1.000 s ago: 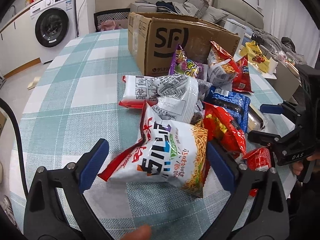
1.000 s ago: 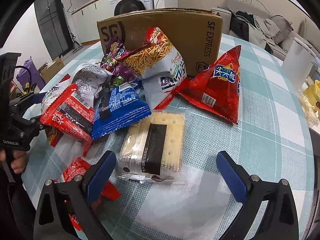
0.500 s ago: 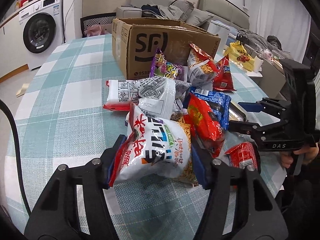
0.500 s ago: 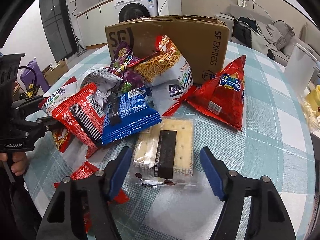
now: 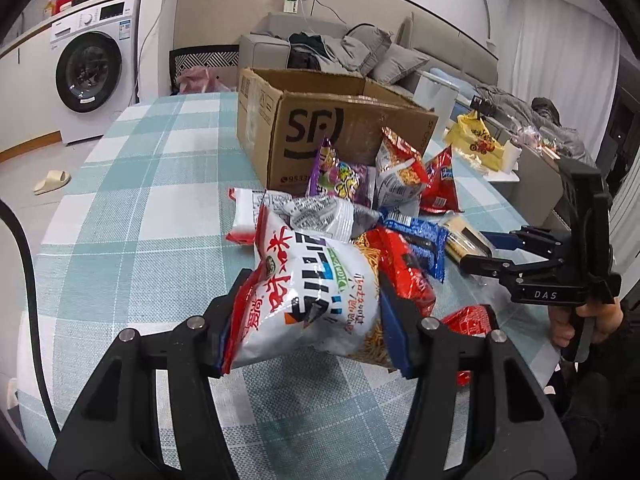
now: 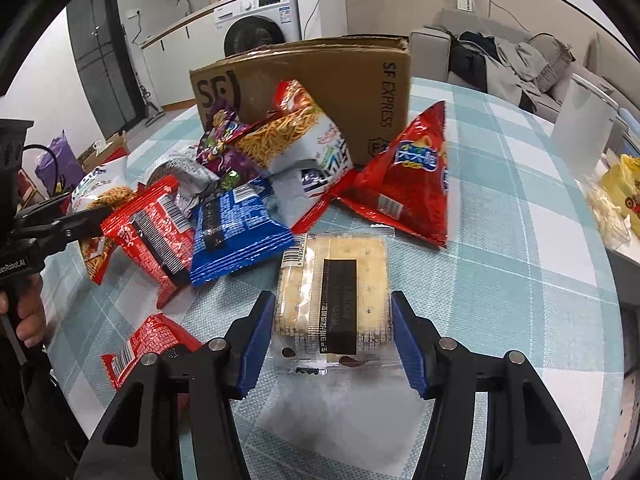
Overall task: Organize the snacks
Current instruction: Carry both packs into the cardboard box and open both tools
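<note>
My bench is a teal-check cloth in a living room. My left claw pinches a white noodle-snack bag; puffy foil could squirt free or crush. My right claw brackets the cracker pack, pads at its sides, grip unconfirmed; squeezing might snap the crackers. The SF carton waits beyond the pile.

My room is bright with soft light from above. Shadows under my claws are faint. Edges bend round and go black. Shiny bags near my claws glare a little.
</note>
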